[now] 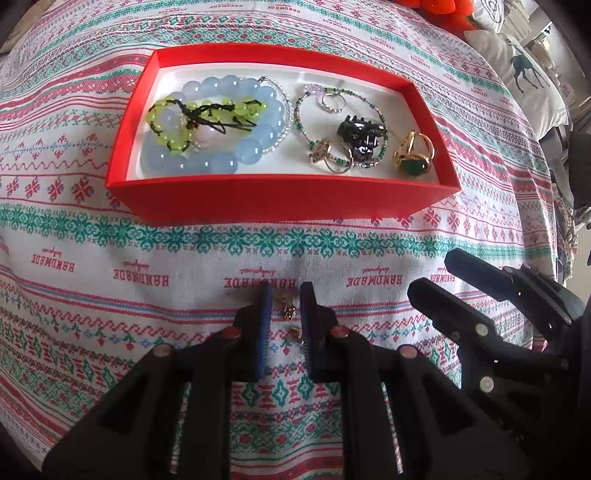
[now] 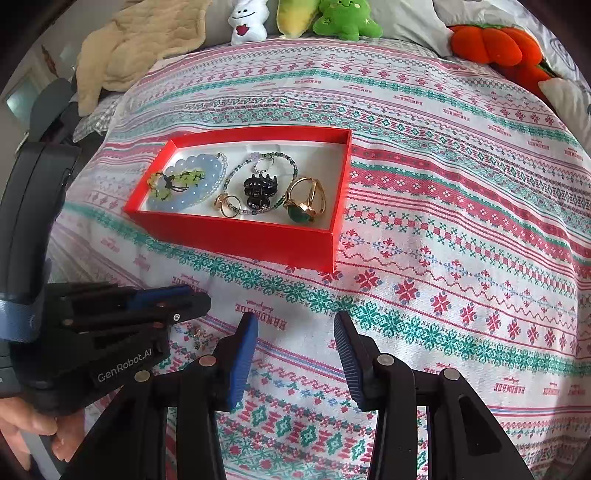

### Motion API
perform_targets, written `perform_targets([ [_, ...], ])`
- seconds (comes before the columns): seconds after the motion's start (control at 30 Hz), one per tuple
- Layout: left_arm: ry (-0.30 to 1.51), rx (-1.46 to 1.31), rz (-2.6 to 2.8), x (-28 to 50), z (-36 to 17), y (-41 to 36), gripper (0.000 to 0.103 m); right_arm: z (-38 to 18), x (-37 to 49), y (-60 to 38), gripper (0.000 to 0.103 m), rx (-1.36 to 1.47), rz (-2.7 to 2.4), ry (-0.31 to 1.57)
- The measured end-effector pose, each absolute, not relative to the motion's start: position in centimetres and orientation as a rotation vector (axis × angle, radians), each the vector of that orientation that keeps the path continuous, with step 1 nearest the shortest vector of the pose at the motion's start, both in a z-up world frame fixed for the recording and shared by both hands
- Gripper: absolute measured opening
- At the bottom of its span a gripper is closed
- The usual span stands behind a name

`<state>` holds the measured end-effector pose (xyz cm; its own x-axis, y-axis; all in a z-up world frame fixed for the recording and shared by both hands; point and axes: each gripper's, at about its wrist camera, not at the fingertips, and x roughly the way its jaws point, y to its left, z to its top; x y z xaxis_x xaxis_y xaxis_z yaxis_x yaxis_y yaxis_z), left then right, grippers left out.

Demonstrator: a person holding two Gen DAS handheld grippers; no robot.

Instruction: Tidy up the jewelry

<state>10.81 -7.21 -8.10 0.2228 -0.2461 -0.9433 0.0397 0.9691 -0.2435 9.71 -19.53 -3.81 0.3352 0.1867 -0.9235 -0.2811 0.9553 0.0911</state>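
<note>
A red box lies on the patterned cloth and holds a blue bead bracelet, a green bead bracelet, a thin beaded bracelet, a black hair clip, rings and a gold ring with a green stone. The box also shows in the right wrist view. My left gripper is low over the cloth, its jaws narrowly apart around a small gold earring; a second small gold piece lies just behind. My right gripper is open and empty above the cloth.
The patterned cloth covers a bed. Plush toys, an orange pumpkin plush and a beige blanket lie at the far edge. A deer-print pillow lies at the right.
</note>
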Motion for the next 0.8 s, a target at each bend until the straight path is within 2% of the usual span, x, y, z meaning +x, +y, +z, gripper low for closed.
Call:
perform_targets([
  [0.27,1.313,-0.077,-0.183,10.9,-8.3,-9.3,0.015,-3.6,9.6,-19.6,0.044,-0.088,0.308,1.185],
  [0.4,1.311,-0.069,-0.180,10.7,-8.2,-9.2,0.012,-3.5,9.5,-19.6,0.044,-0.086,0.308,1.181],
  [0.8,1.301,-0.101,-0.176,10.2,-7.3,-7.3,0.012,-3.3,9.4,-19.7,0.044,-0.080,0.312,1.172],
])
